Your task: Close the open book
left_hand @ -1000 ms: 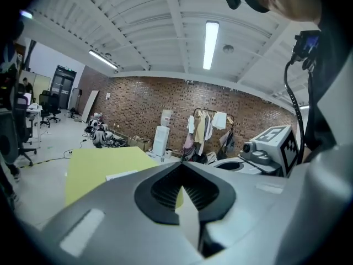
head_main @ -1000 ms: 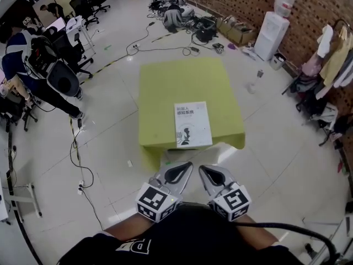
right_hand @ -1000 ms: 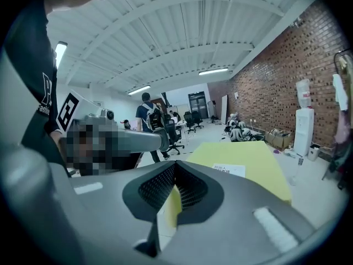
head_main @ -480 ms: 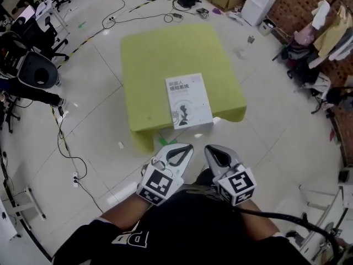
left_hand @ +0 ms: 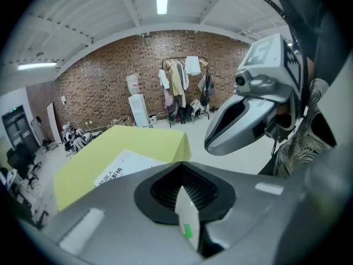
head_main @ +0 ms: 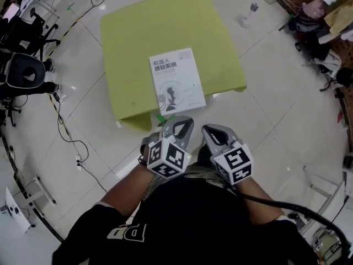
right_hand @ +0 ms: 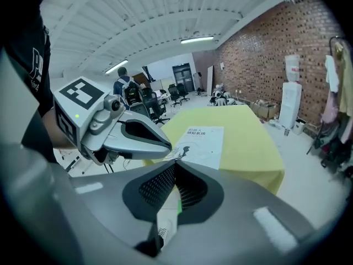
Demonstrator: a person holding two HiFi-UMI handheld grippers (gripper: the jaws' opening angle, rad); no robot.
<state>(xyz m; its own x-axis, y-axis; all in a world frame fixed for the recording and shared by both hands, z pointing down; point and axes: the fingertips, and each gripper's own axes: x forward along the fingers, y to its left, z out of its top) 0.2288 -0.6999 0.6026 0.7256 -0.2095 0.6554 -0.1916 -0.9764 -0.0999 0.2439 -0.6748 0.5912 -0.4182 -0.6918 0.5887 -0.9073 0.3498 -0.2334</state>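
- White rectangular book is seen lying flat on the yellow-green square tabletop, cover up with dark print and a small figure on it; it reads as closed
- Book is placed near the tabletop's near edge, slightly skewed, its lower edge just at that edge; the rest of the tabletop surface is bare cloth
- Left hand-held gripper: jaws are seen pressed together in the left gripper view, nothing held between them
- Right hand-held gripper: jaws are likewise closed tip to tip in the right gripper view, nothing gripped
- Both grippers are held side by side, close but apart, in front of the person's black shirt, tips pointed towards the book
- Gripper tips are located just short of the tabletop's near edge, over the white tiled floor; no contact with book or tabletop is seen
- Marker cubes are seen on top of both grippers in the head view
- Black office chair and black cables are seen on the floor at the left, well apart from the tabletop
- Red brick wall and a white water dispenser are seen beyond the tabletop
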